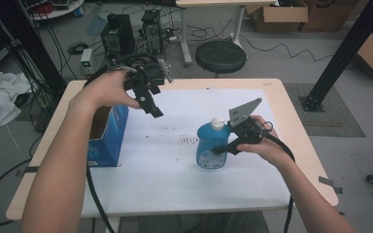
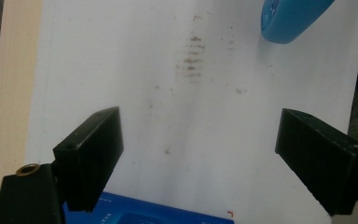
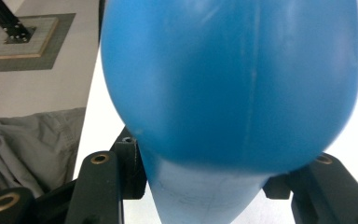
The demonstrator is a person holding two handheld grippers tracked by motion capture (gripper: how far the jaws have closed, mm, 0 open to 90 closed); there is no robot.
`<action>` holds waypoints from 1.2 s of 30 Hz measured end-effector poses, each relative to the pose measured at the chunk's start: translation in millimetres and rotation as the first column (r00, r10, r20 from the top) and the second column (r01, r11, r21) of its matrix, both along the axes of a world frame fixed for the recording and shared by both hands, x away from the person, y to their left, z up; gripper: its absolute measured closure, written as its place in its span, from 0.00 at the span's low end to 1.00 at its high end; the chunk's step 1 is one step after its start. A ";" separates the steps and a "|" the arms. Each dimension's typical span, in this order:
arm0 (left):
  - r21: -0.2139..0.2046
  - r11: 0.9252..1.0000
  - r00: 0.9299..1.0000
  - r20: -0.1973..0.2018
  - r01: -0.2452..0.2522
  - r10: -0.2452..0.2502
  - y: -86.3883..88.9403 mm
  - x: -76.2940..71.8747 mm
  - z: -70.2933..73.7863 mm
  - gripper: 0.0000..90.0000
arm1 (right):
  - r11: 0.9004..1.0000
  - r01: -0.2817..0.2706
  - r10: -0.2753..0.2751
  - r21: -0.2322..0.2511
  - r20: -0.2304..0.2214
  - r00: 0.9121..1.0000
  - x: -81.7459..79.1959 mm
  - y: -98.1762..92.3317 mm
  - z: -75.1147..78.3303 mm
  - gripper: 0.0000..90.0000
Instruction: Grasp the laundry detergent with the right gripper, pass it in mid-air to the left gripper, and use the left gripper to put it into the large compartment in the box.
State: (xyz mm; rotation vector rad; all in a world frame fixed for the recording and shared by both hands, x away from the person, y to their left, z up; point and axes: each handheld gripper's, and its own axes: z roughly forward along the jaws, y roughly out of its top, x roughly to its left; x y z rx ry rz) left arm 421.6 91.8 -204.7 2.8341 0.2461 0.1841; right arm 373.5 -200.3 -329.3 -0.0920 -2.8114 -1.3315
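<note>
Here the blue bottle (image 1: 211, 145), standing right of centre on the white mat (image 1: 184, 184), is being grasped by the right gripper (image 1: 222, 148), whose jaws are clamped on its body below the white cap (image 1: 217, 123). Judging by this, the pick-up is the step in hand, and the open blue box (image 1: 108, 137) at the mat's left edge is being taken as the likely destination. The next move is being judged to call for a clean lift and a carry leftward, with the grip kept firm on the smooth, rounded plastic, which could slip or swing.

The left gripper (image 1: 151, 104) is being held released above the box, its jaws spread wide with nothing between them.

In the right gripper view the bottle's blue wall (image 3: 233, 84) is being shown pressed between the black jaws, a contact less clear from above. In the left gripper view the brown smudges (image 2: 193, 56) on the mat, the box's edge (image 2: 144, 212) and the bottle's base (image 2: 291, 21) at the far right are being shown.
</note>
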 end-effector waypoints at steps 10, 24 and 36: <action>-0.026 0.999 1.000 0.008 0.024 -0.024 -7.2 -8.0 17.6 0.17 | 0.997 -0.068 0.068 -0.039 -0.002 0.998 10.1 21.4 27.5 0.52; -0.027 0.995 0.995 0.006 0.096 -0.096 -27.1 -21.2 37.0 0.17 | 0.993 -0.093 0.094 -0.072 0.012 0.996 20.2 61.3 53.4 0.52; -0.007 0.991 0.991 -0.019 0.133 -0.133 -42.1 -25.6 38.7 0.17 | 0.992 -0.098 0.100 -0.078 0.024 0.995 24.4 79.1 57.0 0.52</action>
